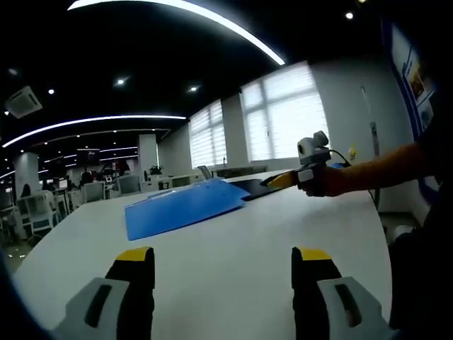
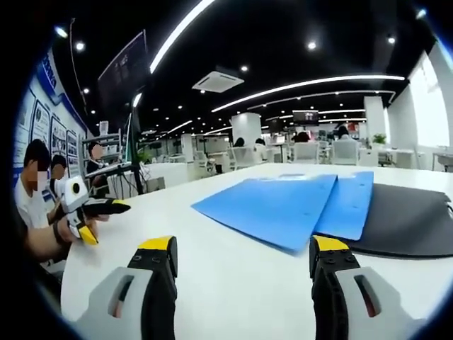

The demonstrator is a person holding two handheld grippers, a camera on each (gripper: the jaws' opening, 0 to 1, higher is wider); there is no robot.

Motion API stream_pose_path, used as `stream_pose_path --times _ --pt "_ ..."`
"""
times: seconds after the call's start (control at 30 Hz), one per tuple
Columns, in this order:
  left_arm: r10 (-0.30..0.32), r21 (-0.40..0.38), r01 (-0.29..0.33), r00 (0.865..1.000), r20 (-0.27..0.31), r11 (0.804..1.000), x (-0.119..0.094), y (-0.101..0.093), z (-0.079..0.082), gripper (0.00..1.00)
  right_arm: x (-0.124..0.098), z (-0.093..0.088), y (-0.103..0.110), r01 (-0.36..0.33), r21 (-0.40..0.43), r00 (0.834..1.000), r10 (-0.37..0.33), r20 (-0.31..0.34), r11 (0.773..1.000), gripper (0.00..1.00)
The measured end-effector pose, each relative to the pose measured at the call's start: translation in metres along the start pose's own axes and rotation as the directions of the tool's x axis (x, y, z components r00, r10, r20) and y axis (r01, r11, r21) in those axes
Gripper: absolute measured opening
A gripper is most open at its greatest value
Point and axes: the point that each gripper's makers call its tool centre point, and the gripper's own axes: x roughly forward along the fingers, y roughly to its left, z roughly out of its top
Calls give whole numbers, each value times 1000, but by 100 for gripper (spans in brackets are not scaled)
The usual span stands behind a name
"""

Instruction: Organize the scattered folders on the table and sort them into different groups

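Left gripper view: the left gripper (image 1: 222, 283) hovers low over the white round-edged worktop (image 1: 233, 241), its yellow-tipped black fingers (image 1: 134, 263) spread wide with nothing between them. A flat blue plastic folder (image 1: 182, 205) lies ahead on the worktop, with a black folder (image 1: 248, 186) at its far edge. The right gripper (image 1: 283, 180), held in a person's hand (image 1: 327, 180), points toward the black folder; its fingers appear closed, though whether they grip anything cannot be told.

Right gripper view: the right gripper's own fingers (image 2: 157, 261) stand wide apart and empty above the worktop. Two blue folders overlap ahead, the larger (image 2: 272, 205) on the narrower blue folder (image 2: 348, 204), which rests on the black folder. The left gripper is at far left.
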Motion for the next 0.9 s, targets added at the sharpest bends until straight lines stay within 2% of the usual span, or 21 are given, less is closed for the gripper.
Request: stream_pose_path --times 0.13,0.3,0.9 --pt "0 1 0 1000 1 1000 0 0 0 80 5 3 -5 5 55 1000 -5 0 998 76" --pt "-1 3 1 1000 0 1000 0 0 0 80 10 7 -15 19 179 1000 -23 17 984 76" --pt "-14 18 14 1000 -10 1000 1 -1 -2 80 30 -1 -31 25 238 999 -13 -53 971 76"
